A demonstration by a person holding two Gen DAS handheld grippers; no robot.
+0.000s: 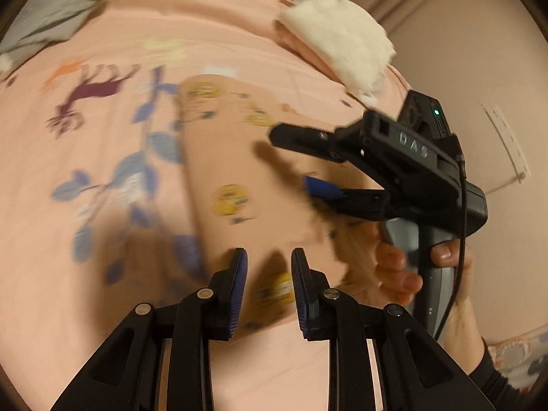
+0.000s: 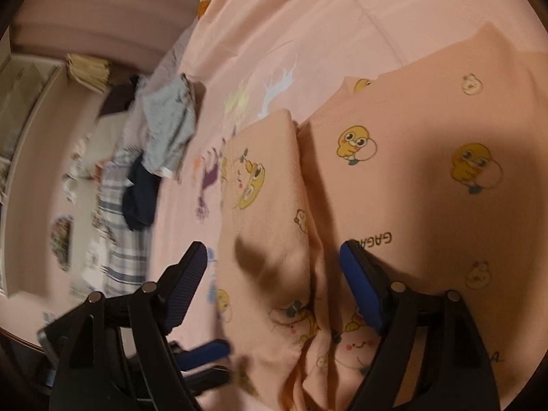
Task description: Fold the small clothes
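A peach garment with yellow duck prints (image 1: 236,157) lies on the pink bed sheet (image 1: 212,44). In the right wrist view the garment (image 2: 404,178) shows a folded flap (image 2: 260,185) on its left. My left gripper (image 1: 269,284) hovers over the garment's near end, open and empty. My right gripper (image 2: 274,281) is open wide above the garment's lower fold, with nothing between its pads. It also shows in the left wrist view (image 1: 291,161), held in a hand at the right.
A white fluffy item (image 1: 339,41) lies at the far right of the bed. A grey cloth (image 1: 54,10) lies at the far left. In the right wrist view, a pile of grey, navy and striped clothes (image 2: 154,157) sits at the bed's left edge.
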